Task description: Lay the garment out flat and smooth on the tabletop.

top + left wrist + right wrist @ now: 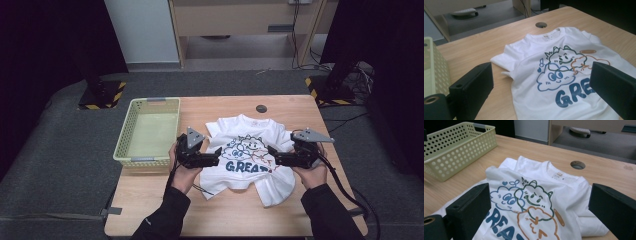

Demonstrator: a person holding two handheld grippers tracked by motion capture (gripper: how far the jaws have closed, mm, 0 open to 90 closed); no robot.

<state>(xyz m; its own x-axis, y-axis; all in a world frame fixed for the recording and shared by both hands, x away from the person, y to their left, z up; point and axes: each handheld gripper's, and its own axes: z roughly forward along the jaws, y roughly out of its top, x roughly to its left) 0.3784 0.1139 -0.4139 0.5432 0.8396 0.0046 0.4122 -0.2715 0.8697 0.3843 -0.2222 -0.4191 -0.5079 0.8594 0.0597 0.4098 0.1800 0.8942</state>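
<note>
High view: both hands flank the shirt (250, 155), the left gripper (216, 156) and right gripper (272, 154) pointing inward over it. Jaws of each stand wide apart, holding nothing.

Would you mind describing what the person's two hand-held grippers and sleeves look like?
Each hand-held gripper, left and right, is black with two blocky, flat-faced jaws and carries a grey three-cornered plate on top. A black cable trails from the right one across the table. The person wears dark, long sleeves that reach the wrists.
</note>
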